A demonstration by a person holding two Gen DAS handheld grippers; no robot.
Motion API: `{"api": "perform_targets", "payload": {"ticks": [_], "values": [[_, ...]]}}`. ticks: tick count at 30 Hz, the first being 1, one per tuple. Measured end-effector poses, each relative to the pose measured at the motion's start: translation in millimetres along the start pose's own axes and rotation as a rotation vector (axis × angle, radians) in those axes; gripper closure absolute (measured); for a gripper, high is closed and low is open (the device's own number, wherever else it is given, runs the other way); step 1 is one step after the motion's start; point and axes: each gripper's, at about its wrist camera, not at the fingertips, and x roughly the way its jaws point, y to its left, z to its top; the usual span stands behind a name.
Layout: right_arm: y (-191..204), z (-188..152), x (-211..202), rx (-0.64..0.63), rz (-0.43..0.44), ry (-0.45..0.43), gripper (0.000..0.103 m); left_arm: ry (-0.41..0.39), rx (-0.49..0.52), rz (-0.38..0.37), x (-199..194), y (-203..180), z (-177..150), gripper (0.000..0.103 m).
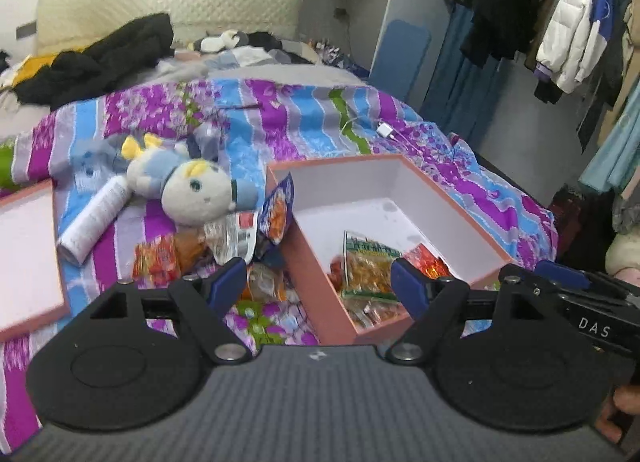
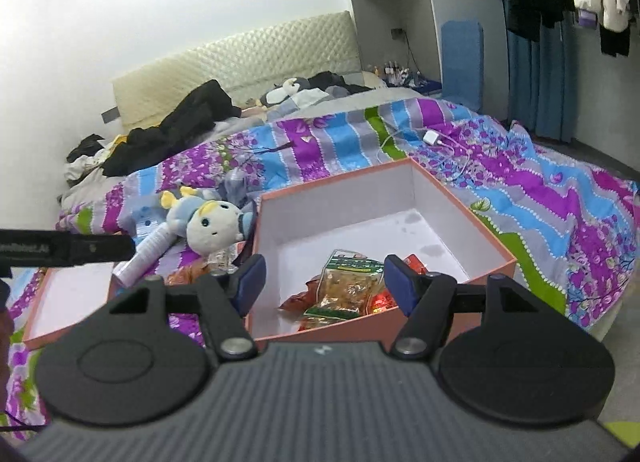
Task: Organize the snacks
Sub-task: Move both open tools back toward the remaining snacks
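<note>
Where box [image 2: 472, 258] sits, gripper [image 2: 322, 284] hovers.

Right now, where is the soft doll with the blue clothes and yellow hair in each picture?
Left wrist view: the soft blue-and-yellow plush doll lies left of centre on the striped purple bedspread, left of the open pink cardboard box.
Right wrist view: the doll lies left of centre, just left of the box's far left corner.
Shared landmark: the white cylindrical bottle lying beside the doll.
</note>
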Motion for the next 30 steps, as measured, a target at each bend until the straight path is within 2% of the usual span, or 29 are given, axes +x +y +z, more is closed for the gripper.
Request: {"api": "perform_targets", "payload": {"ticks": [3,5,7,13,17,23,25,29,30], "values": [[6.7,-5.6,-7.2,-0.008,0.012,0.011,0.032,-0.016,0.039,0.018,-18.5,-6.4,-9.0,0.020],[12.7,-10.4,-8.3,-0.030,0.015,0.030,0.032,-0.007,0.025,0.002,-29.2,-8.1,-11.5,0.020],[16.4,-15.1,-8.4,-0.039,0.019,0.045,0.032,-0.009,0.036,0.019,-42.8,-11.7,-17.4,0.020],[27.3,-31.0,0.8,-0.044,0.033,0.098,0.032,0.049,0.031,0.007,-83.4,-15.7,-28.2,0.020],[38.1,-39.3,15.3,-0.083,0.028,0.147,0.032,0.093,0.030,-0.025,-108.0,-23.6,-17.9,0.020],[57.7,-44.3,32.6,-0.169,0.020,0.188,0.032,0.141,0.044,-0.015,-130.0,-38.4,2.3,0.020],[62.5,-46.2,36.3,-0.188,0.020,0.192,0.032,0.144,0.038,0.003,-132.3,-34.7,8.2,0.020],[74.9,-49.4,45.1,-0.205,0.035,0.210,0.032,0.194,-0.038,0.016,-130.7,-8.7,19.4,0.020],[78.5,-50.0,46.2,-0.210,0.044,0.213,0.032,0.185,-0.053,0.021,-130.9,-0.6,22.5,0.020]]}}
